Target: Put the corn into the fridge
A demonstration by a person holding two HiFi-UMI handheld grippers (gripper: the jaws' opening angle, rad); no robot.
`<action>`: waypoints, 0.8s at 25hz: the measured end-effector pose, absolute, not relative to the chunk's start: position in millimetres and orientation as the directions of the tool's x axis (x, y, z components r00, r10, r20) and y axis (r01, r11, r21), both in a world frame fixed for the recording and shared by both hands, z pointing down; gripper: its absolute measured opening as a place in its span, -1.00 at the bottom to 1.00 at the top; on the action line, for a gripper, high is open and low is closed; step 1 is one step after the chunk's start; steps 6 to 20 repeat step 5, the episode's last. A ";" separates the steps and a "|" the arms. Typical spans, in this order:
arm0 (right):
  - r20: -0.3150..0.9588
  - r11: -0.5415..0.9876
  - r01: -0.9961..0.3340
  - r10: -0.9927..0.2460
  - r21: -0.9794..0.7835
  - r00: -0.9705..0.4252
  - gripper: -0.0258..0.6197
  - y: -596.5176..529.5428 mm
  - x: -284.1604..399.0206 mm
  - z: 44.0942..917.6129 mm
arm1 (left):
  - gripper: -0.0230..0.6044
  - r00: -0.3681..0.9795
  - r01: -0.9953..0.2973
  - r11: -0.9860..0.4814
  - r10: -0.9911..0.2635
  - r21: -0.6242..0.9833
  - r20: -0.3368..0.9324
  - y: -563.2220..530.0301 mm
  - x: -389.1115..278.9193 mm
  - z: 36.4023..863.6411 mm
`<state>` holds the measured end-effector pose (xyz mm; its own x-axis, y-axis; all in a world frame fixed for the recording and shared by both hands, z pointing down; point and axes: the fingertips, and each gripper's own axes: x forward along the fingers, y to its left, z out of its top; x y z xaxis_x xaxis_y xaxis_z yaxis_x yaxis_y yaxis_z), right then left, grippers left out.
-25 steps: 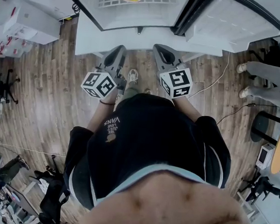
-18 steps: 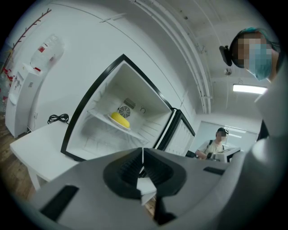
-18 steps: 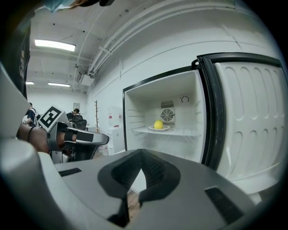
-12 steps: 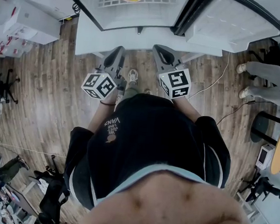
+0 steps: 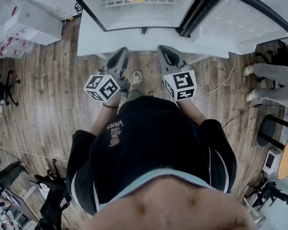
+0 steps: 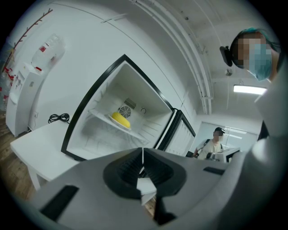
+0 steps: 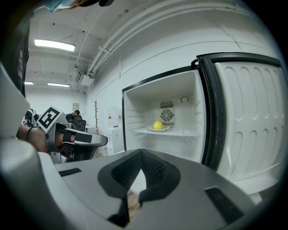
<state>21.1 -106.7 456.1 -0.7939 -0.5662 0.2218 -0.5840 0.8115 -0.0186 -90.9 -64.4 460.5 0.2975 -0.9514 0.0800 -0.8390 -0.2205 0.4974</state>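
**A:** What do we label first?

**B:** We label the corn (image 7: 157,125). It is a yellow piece lying on a white plate (image 7: 159,129), and the plate sits on the wire shelf (image 7: 185,133) inside the fridge (image 7: 135,112). The fridge door (image 7: 249,130) is swung open to the right.

**A:** What carries the fridge?

**B:** We see it standing on a white worktop (image 5: 98,42) above the wooden floor (image 5: 50,94).

**A:** How do we describe the two tongs?

**B:** We find the left tongs (image 6: 142,155) closed pad against pad, with nothing between them. The right tongs (image 7: 140,155) are likewise pressed together and empty. Both are held side by side in front of the open fridge, pointing toward it and well apart from the corn.

**A:** Do we note anything behind the tongs?

**B:** The person's dark shirt (image 5: 151,142) fills the lower head view.
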 end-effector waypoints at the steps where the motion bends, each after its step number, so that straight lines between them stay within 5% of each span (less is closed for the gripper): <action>1: 0.222 0.812 -0.584 -0.566 -0.019 -0.794 -0.88 -107.5 21.0 456.1 | -0.85 0.298 -0.839 -0.221 -0.951 0.497 0.080 -65.2 -90.9 460.5; 20: 0.219 0.811 -0.585 -0.567 -0.019 -0.794 -0.88 -110.2 20.8 456.2 | -0.85 0.300 -0.839 -0.226 -0.951 0.494 0.075 -68.4 -91.1 459.7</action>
